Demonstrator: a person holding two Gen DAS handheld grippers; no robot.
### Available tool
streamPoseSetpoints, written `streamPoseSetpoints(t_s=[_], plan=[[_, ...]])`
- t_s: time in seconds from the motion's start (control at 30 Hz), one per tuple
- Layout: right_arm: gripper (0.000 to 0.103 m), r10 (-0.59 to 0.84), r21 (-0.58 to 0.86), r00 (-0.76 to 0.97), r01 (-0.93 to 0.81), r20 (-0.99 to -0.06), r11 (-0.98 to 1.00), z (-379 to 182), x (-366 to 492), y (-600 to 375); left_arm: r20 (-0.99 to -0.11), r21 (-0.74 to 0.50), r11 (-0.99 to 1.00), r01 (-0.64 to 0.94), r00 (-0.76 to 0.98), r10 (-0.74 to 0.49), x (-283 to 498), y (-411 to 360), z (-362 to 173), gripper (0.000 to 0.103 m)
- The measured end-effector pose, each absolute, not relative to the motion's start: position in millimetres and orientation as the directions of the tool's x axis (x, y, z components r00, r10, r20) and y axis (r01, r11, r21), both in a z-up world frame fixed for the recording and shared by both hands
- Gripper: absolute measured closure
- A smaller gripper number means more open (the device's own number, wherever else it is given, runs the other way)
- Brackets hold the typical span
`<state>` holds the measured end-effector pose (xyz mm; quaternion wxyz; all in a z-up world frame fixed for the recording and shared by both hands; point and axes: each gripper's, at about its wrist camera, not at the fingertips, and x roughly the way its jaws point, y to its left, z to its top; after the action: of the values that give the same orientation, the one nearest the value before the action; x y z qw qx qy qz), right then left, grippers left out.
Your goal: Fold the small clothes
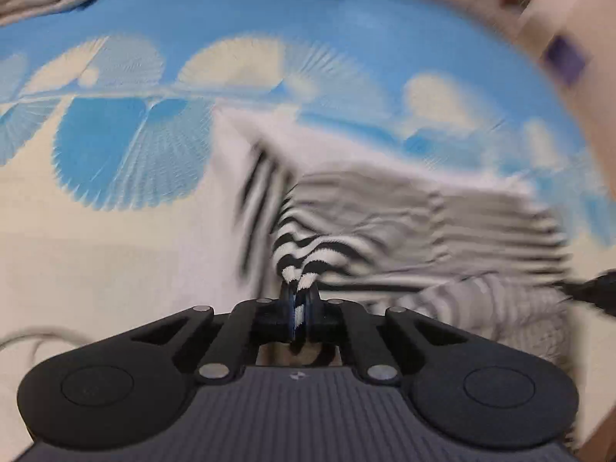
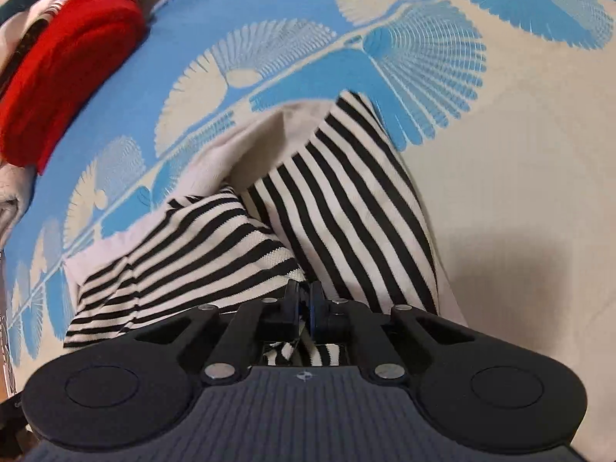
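Striped garment, black/white, lies on blue-and-cream bedspread. Left wrist view, blurry: left gripper jaws pinched on a bunched bit of its fabric. Right wrist view: right gripper jaws clamped on garment's near edge, cloth partly folded over; red clothing far left.

lighting: we are seeing bright, even light | shadow: soft patch lying on the bedspread | blur: left wrist view smearing heavily | right wrist view staying sharp | edges: fisheye bending both
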<state>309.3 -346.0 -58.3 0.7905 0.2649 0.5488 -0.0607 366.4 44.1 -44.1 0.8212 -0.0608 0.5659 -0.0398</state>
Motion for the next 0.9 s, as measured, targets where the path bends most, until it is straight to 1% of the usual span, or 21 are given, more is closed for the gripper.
streamPoseSetpoints(t_s=[0.03,0.07,0.1,0.17,0.2,0.23,0.27,0.3,0.33,0.37,0.4,0.43,0.47,0.53,0.57,0.63,0.73,0.8,0.83,0.87,0.9], plan=[[0.098,0.201,0.348,0.368,0.394,-0.908,0.851,-64,310,-345,-0.946,-0.157,0.986,-0.047,0.294,-0.137,368,50,-58,0.088],[0.098,0.208,0.344,0.339,0.412,-0.918,0.844,-71,311,-344,-0.957,-0.166,0.982,-0.088,0.256,-0.139,367,55,-66,0.077],[0.096,0.210,0.332,0.307,0.429,-0.928,0.841,-77,311,-341,-0.957,-0.162,0.980,-0.113,0.259,-0.128,366,58,-65,0.070],[0.083,0.167,0.292,0.297,0.451,-0.940,0.844,-78,309,-339,-0.941,-0.164,0.982,-0.094,0.315,-0.126,365,57,-48,0.067],[0.071,0.102,0.260,0.343,0.454,-0.934,0.852,-67,308,-336,-0.922,-0.188,0.980,-0.073,0.358,-0.150,364,58,-35,0.062],[0.068,0.040,0.229,0.402,0.435,-0.915,0.871,-53,306,-331,-0.902,-0.212,0.976,-0.056,0.395,-0.173,363,57,-25,0.059],[0.068,-0.015,0.195,0.472,0.393,-0.881,0.899,-38,305,-323,-0.881,-0.233,0.972,-0.042,0.432,-0.193,362,58,-15,0.057],[0.065,-0.043,0.169,0.538,0.339,-0.842,0.925,-24,304,-315,-0.858,-0.254,0.967,-0.024,0.467,-0.214,361,55,-6,0.057],[0.059,-0.040,0.162,0.592,0.285,-0.805,0.945,-13,302,-307,-0.845,-0.267,0.964,-0.006,0.483,-0.231,360,52,-2,0.059],[0.057,-0.005,0.183,0.620,0.240,-0.785,0.953,-8,302,-302,-0.840,-0.275,0.961,0.010,0.485,-0.245,362,46,0,0.061],[0.056,0.057,0.231,0.623,0.201,-0.780,0.952,-8,303,-299,-0.840,-0.281,0.959,0.031,0.475,-0.262,361,42,-3,0.073],[0.056,0.108,0.271,0.604,0.185,-0.789,0.945,-12,305,-297,-0.846,-0.286,0.957,0.043,0.458,-0.273,361,38,-9,0.077],[0.056,0.155,0.303,0.568,0.176,-0.808,0.936,-20,308,-295,-0.857,-0.289,0.956,0.049,0.431,-0.281,362,36,-20,0.087],[0.056,0.200,0.312,0.458,0.182,-0.866,0.933,-45,314,-291,-0.924,-0.228,0.973,0.040,0.306,-0.229,362,32,-58,0.091],[0.056,0.173,0.270,0.391,0.211,-0.904,0.939,-61,315,-290,-0.944,-0.196,0.980,0.028,0.265,-0.197,361,31,-71,0.096],[0.057,0.137,0.222,0.309,0.259,-0.941,0.940,-83,315,-294,-0.936,-0.206,0.978,0.022,0.288,-0.204,360,30,-63,0.096],[0.057,0.107,0.198,0.336,0.250,-0.936,0.948,-76,315,-295,-0.883,-0.262,0.964,0.051,0.390,-0.261,358,25,-30,0.092],[0.057,0.091,0.183,0.364,0.227,-0.927,0.957,-69,314,-294,-0.859,-0.304,0.950,0.073,0.410,-0.307,357,18,-27,0.091],[0.057,0.083,0.171,0.357,0.224,-0.930,0.959,-71,314,-295,-0.872,-0.297,0.952,0.077,0.386,-0.303,357,12,-34,0.090],[0.057,0.082,0.170,0.342,0.234,-0.936,0.957,-77,312,-299,-0.900,-0.259,0.962,0.086,0.340,-0.273,356,5,-47,0.089],[0.057,0.087,0.176,0.327,0.251,-0.941,0.952,-80,308,-299,-0.936,-0.193,0.976,0.100,0.279,-0.214,354,-5,-63,0.088]])
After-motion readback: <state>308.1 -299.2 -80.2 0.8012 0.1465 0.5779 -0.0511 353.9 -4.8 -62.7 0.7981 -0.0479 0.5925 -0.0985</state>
